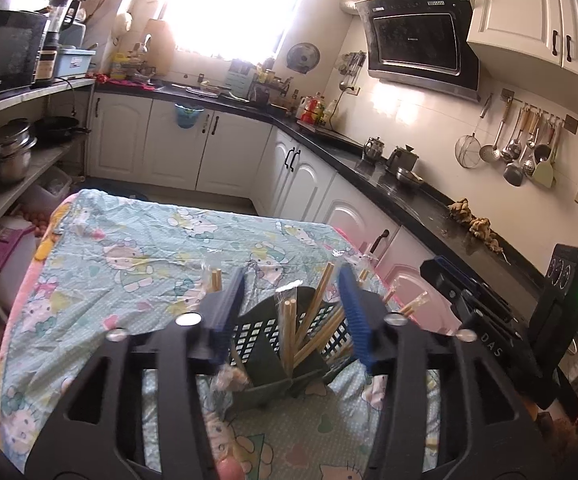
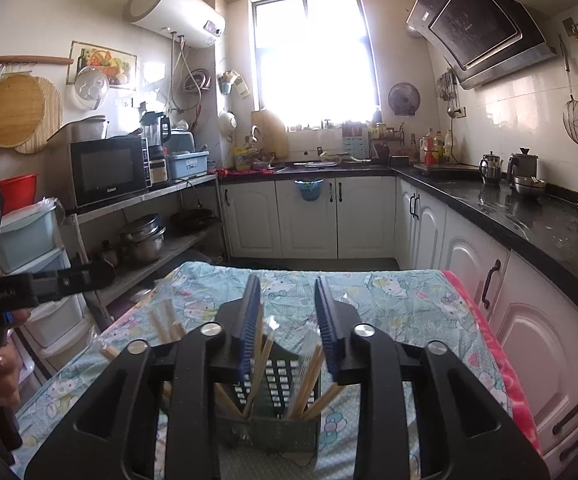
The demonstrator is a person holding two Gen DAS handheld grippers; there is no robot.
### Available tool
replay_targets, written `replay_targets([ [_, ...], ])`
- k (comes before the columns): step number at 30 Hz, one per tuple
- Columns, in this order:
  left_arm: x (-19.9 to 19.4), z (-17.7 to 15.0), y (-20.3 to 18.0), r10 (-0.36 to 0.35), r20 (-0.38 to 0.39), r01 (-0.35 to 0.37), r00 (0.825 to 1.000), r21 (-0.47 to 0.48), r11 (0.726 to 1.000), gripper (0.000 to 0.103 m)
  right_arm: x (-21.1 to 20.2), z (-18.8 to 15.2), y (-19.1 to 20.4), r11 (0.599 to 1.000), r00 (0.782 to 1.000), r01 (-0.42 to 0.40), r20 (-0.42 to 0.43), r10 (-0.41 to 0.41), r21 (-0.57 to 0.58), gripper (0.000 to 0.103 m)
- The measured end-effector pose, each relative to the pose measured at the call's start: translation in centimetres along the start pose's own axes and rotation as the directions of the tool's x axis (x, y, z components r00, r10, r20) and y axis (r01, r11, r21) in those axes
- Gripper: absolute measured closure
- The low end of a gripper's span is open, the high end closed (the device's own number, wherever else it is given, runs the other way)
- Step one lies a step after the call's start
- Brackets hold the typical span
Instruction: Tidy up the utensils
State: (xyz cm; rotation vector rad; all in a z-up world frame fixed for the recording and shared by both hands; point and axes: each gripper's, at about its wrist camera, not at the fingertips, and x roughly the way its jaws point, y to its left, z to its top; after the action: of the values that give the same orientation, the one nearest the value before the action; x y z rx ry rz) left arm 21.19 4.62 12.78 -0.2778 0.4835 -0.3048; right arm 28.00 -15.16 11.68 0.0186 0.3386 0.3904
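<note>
- Dark slotted utensil holder sits on the near part of the table, wrapped chopsticks leaning inside it.
- More chopsticks lie loose on the cartoon-print cloth to the holder's left.
- Your right gripper is spread wide above the holder, holding nothing.
- Your left gripper is likewise spread, empty, holder between its fingers.

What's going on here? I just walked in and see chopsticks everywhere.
A person is sorting wrapped wooden chopsticks into a dark slotted utensil holder on the cartoon-print tablecloth. Both the left gripper and the right gripper hover open over the holder, gripping nothing. Several pairs already stand inside it, while loose chopsticks lie on the cloth to the left.
</note>
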Motion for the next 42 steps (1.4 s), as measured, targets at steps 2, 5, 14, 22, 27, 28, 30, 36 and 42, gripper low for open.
replay_targets([
  [2, -0.8, -0.1, 0.0, 0.002, 0.005, -0.002, 1.000, -0.003, 1.000, 0.054, -0.7, -0.2, 0.1, 1.000, 1.000, 0.000, -0.011, 0.000, -0.005, 0.068],
  [5, -2.1, -0.1, 0.1, 0.007, 0.018, -0.007, 1.000, -0.013, 1.000, 0.042, -1.6, -0.6, 0.4, 1.000, 1.000, 0.000, -0.024, -0.001, -0.013, 0.061],
  [14, -5.7, -1.6, 0.2, 0.053, 0.046, -0.051, 0.998, -0.026, 0.998, 0.012, -4.9, -2.2, 1.5, 0.999, 0.999, -0.007, -0.049, 0.005, -0.039, 0.039],
  [22, -6.8, -4.8, -0.6, 0.100, 0.015, -0.100, 0.995, -0.017, 0.995, 0.011, -7.5, -4.7, 2.7, 0.999, 0.998, -0.011, -0.069, 0.008, -0.043, 0.022],
  [27, -6.6, -7.3, -0.8, 0.142, -0.034, -0.142, 0.989, -0.011, 0.990, 0.011, -8.4, -6.4, 3.4, 0.998, 0.995, -0.002, -0.095, -0.004, -0.059, 0.013],
  [28, -6.6, -7.9, -0.7, 0.150, -0.044, -0.151, 0.988, -0.012, 0.989, 0.011, -8.5, -6.9, 3.5, 0.998, 0.995, 0.006, -0.103, -0.013, -0.064, 0.011],
  [30, -6.5, -8.8, -0.6, 0.165, -0.064, -0.166, 0.984, -0.005, 0.986, 0.011, -8.5, -7.5, 3.5, 0.998, 0.992, 0.015, -0.122, -0.022, -0.058, 0.010],
  [36, -5.6, -12.2, -0.7, 0.210, -0.128, -0.207, 0.969, 0.043, 0.977, 0.010, -8.4, -10.0, 3.6, 0.998, 0.981, 0.032, -0.190, -0.042, -0.055, 0.009],
  [42, -4.6, -15.8, -1.3, 0.236, -0.138, -0.229, 0.962, 0.064, 0.971, 0.010, -8.2, -12.6, 3.7, 0.997, 0.973, 0.046, -0.222, -0.060, -0.069, 0.008],
])
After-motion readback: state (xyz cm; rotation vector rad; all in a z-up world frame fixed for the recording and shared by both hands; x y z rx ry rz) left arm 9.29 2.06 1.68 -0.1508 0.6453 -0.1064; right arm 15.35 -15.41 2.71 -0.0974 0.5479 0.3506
